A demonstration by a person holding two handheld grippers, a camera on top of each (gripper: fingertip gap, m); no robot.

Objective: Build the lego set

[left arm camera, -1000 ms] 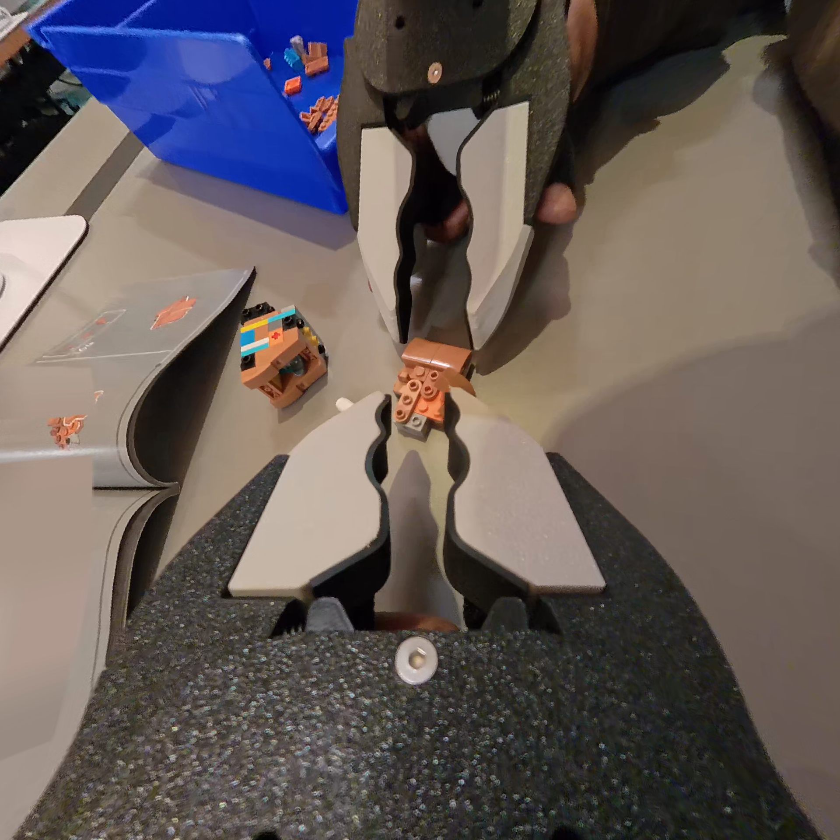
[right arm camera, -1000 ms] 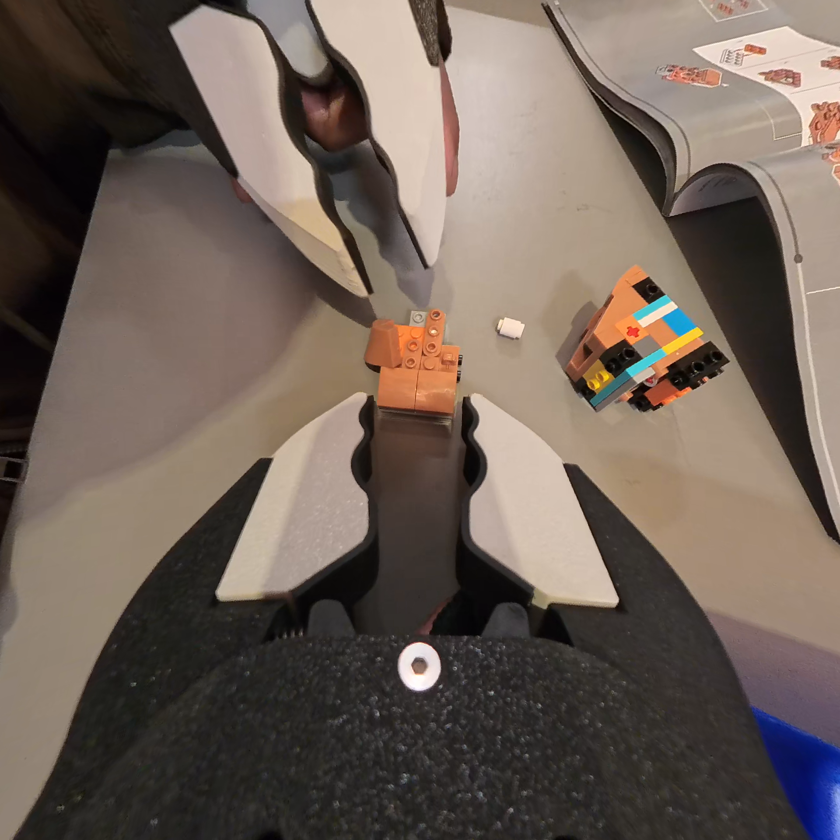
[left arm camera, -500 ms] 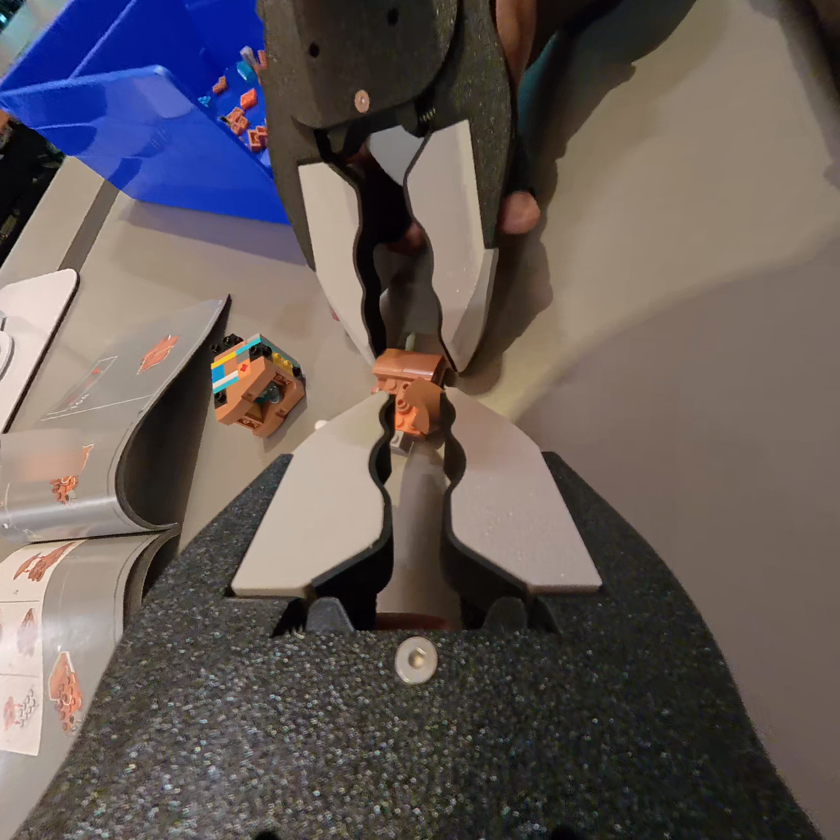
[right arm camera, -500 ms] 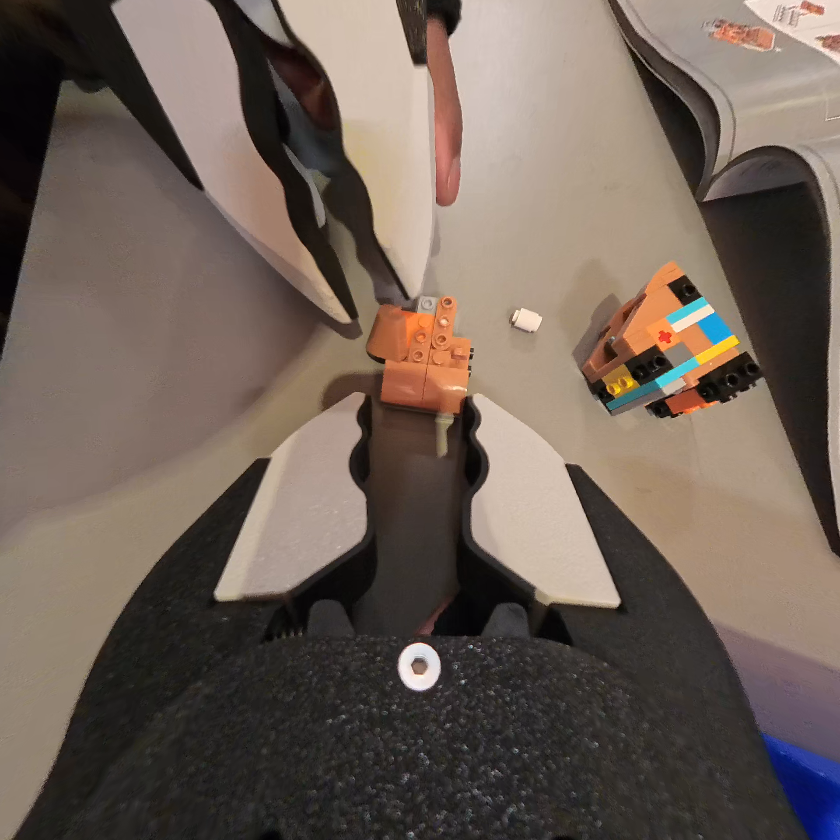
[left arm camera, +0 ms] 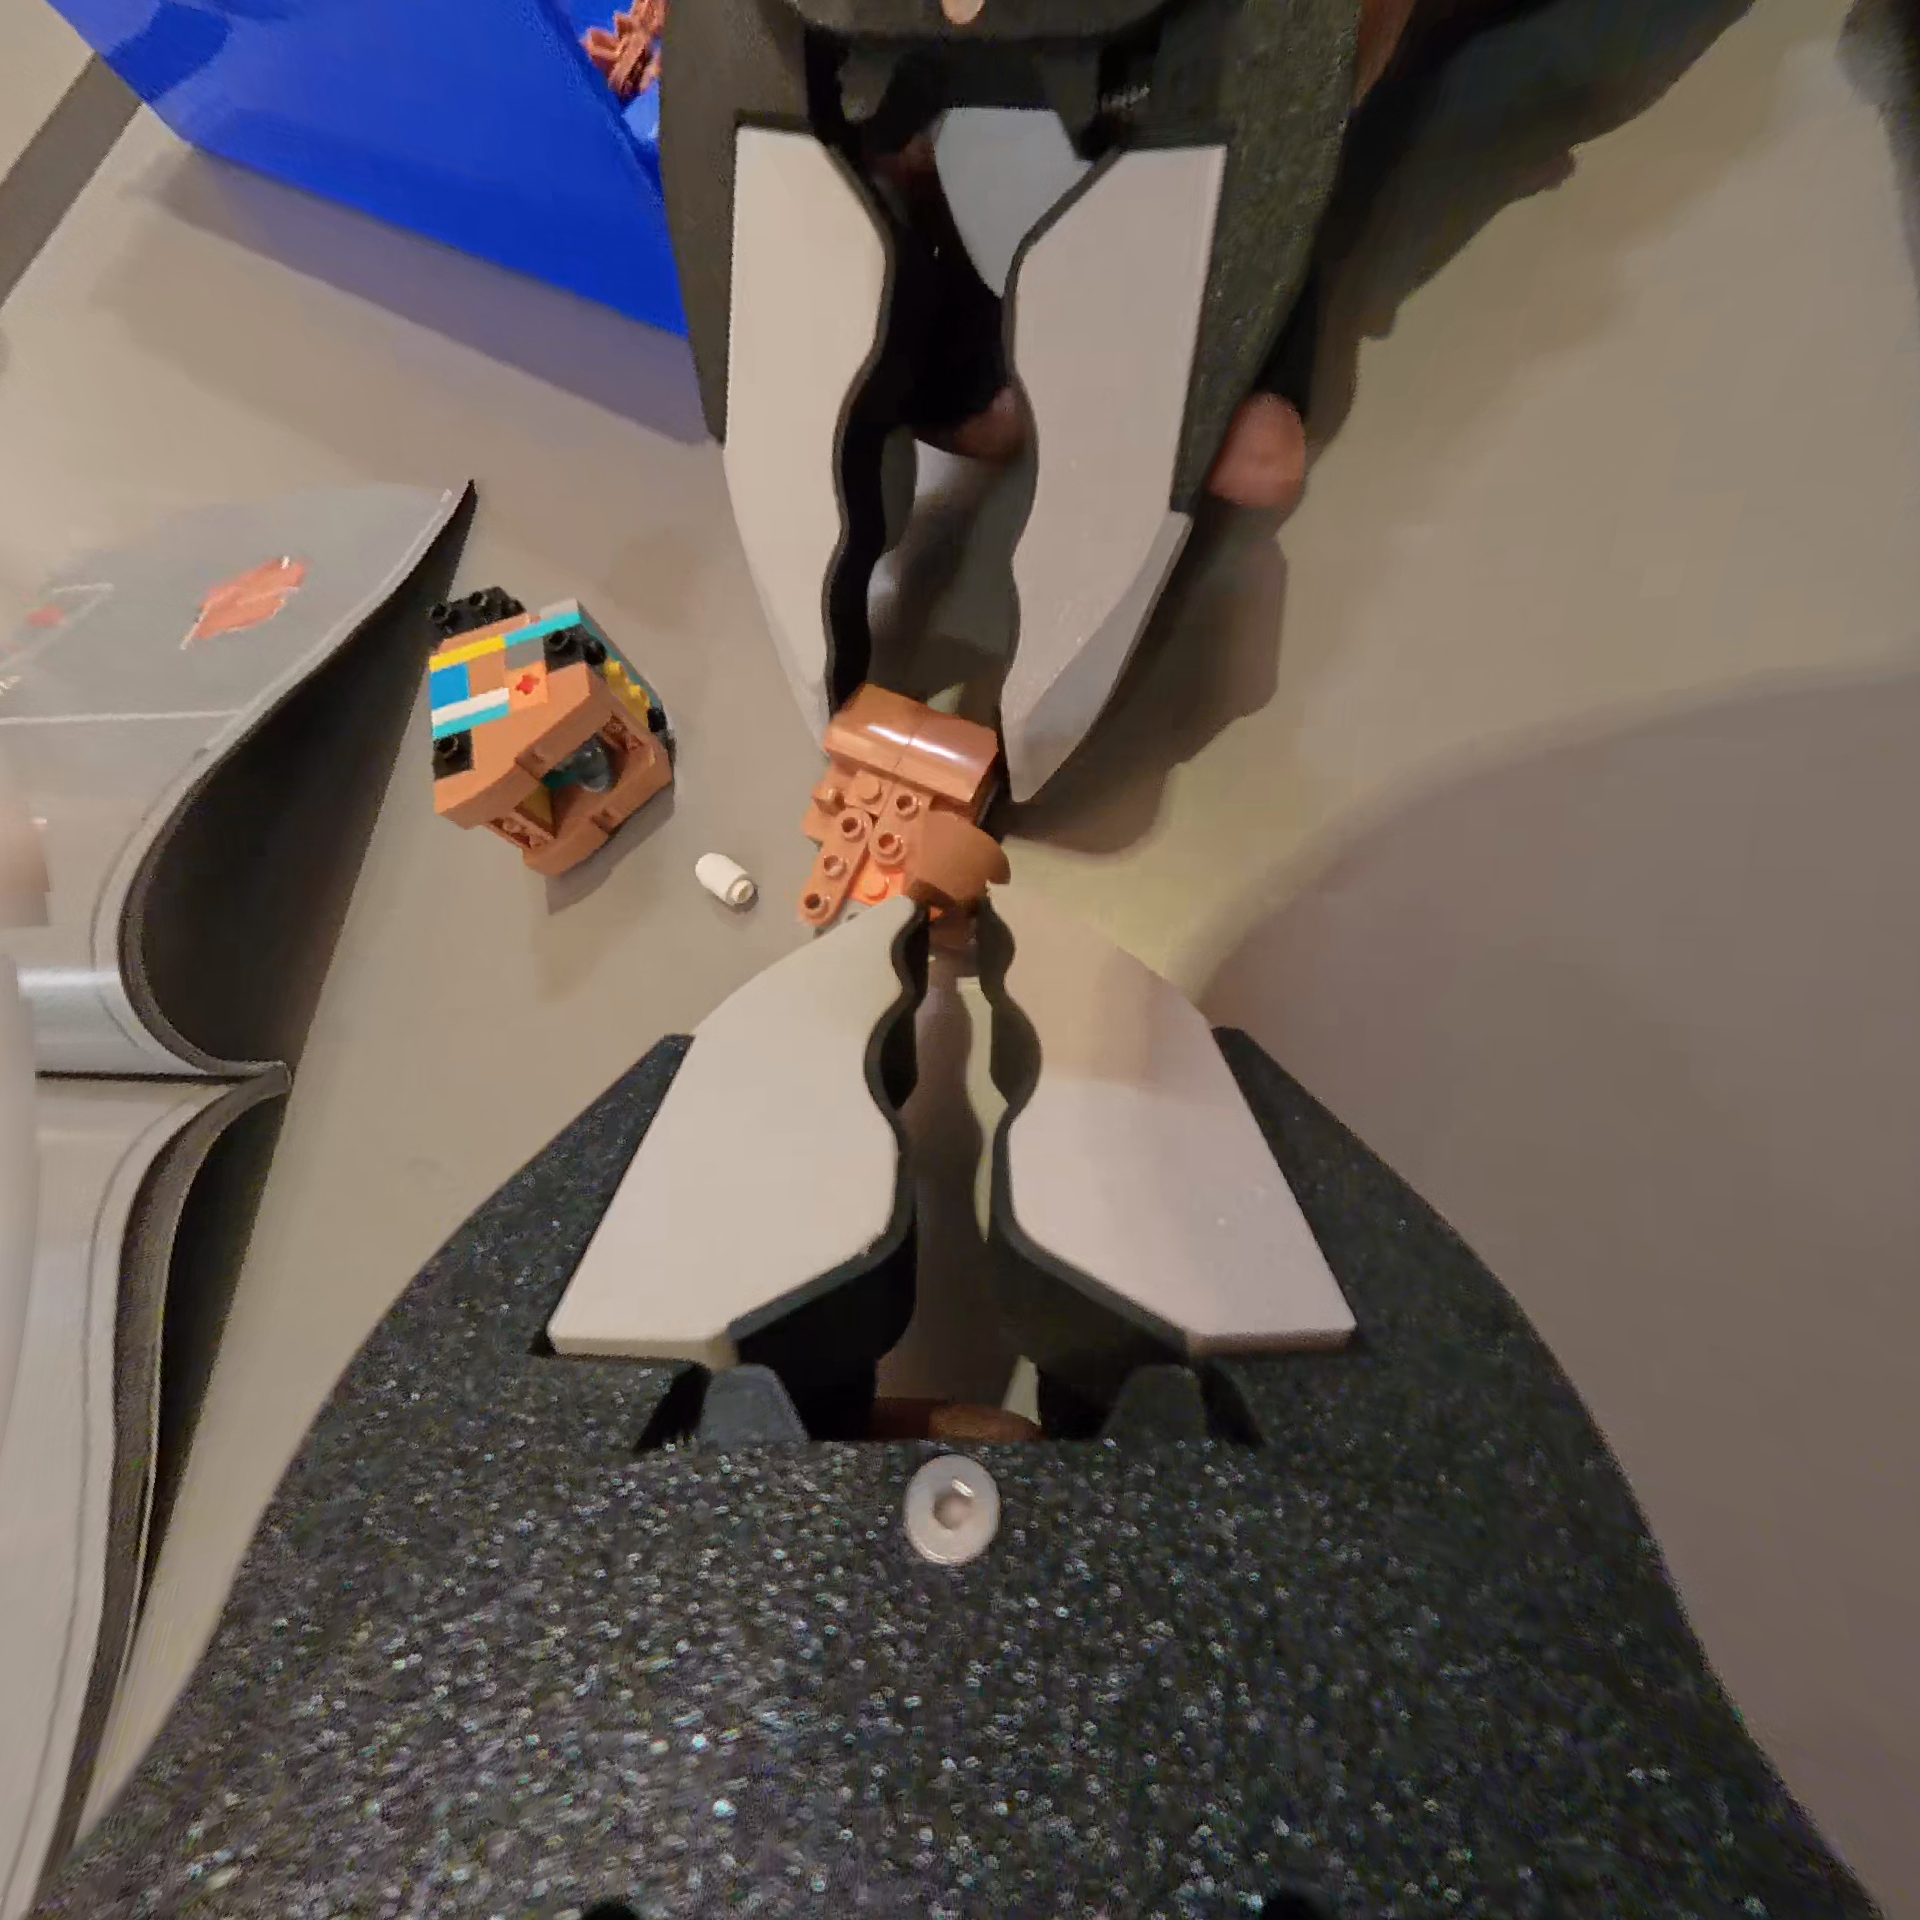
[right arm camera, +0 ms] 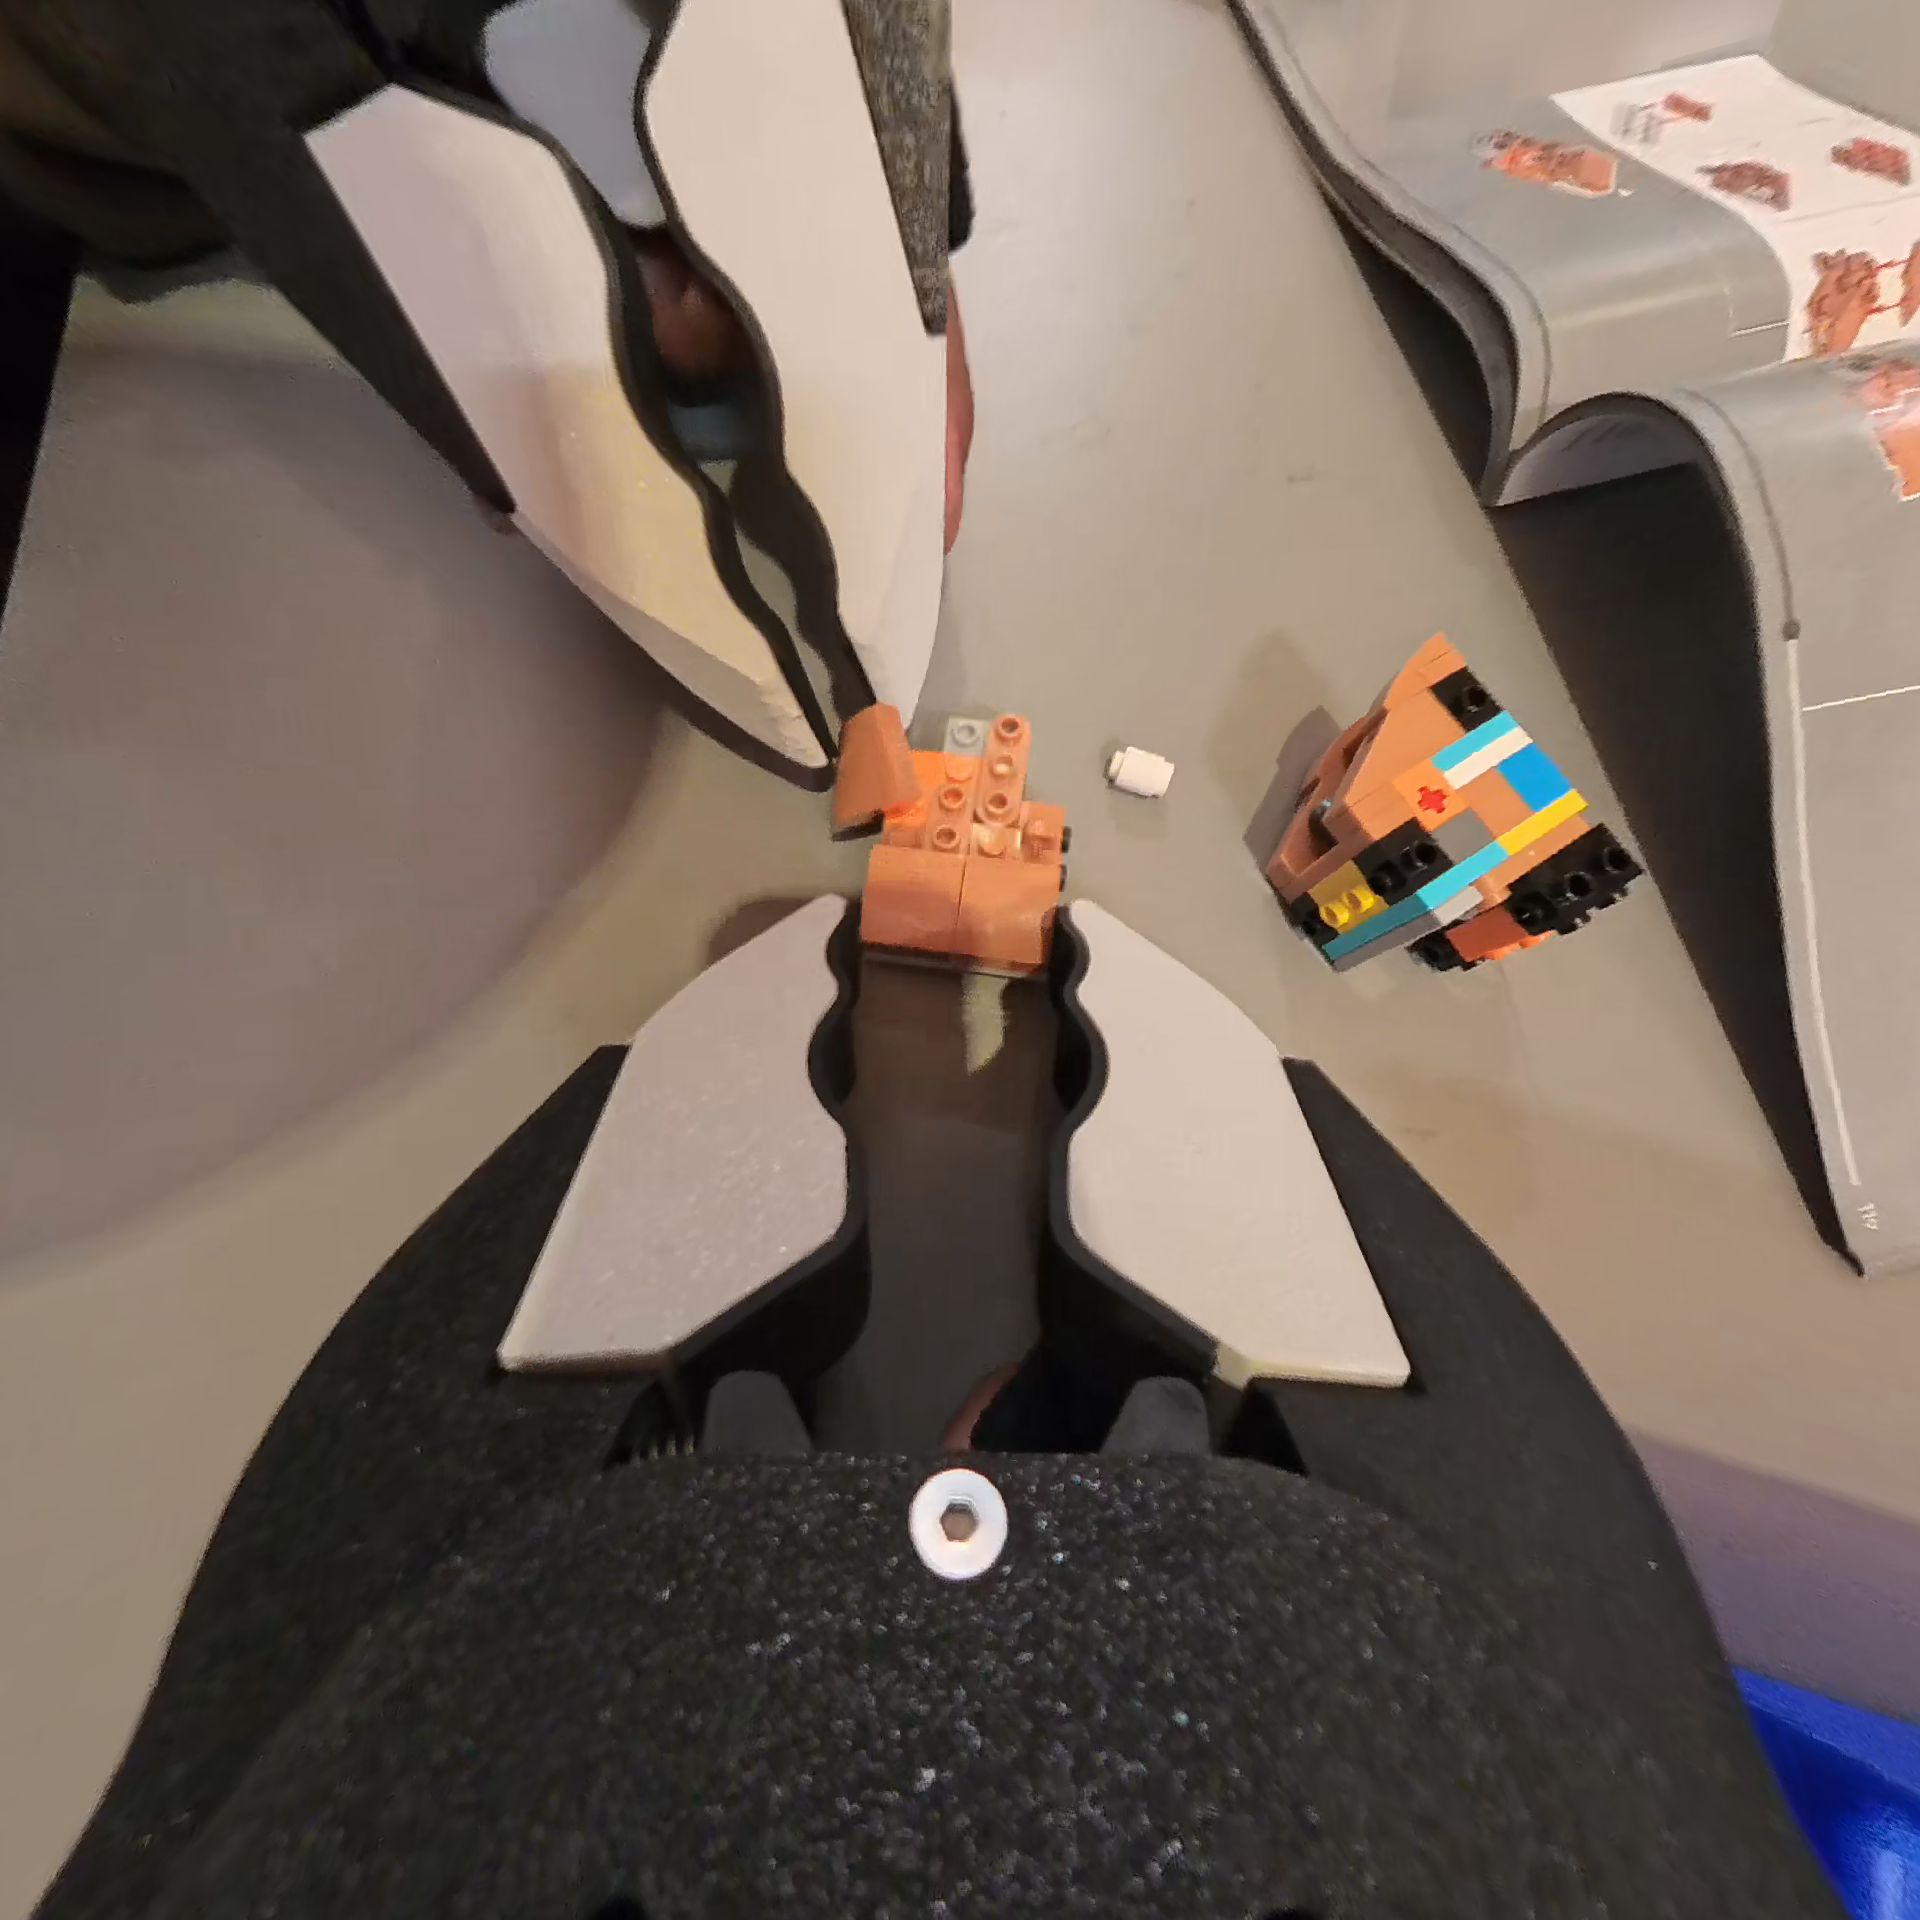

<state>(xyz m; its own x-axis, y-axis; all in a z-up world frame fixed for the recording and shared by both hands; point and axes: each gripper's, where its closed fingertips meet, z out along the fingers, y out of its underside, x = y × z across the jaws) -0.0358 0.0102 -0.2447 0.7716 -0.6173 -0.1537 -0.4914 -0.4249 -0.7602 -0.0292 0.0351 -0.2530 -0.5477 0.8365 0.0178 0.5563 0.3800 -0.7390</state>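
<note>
The left gripper (left arm camera: pixel 951 925) now pinches the curved brown piece (right arm camera: pixel 871 771) at the side of the brown assembly (right arm camera: pixel 961 847); a second ago its jaws stood wider, either side of the assembly's studded end. The piece's lower edge now tilts up off the studded plate, where it earlier sat flat. The right gripper (right arm camera: pixel 961 920) now holds the smooth brown blocks between its fingertips, having stood just short of them a second ago. The pale peg visible under the assembly half a second ago is now largely hidden.
</note>
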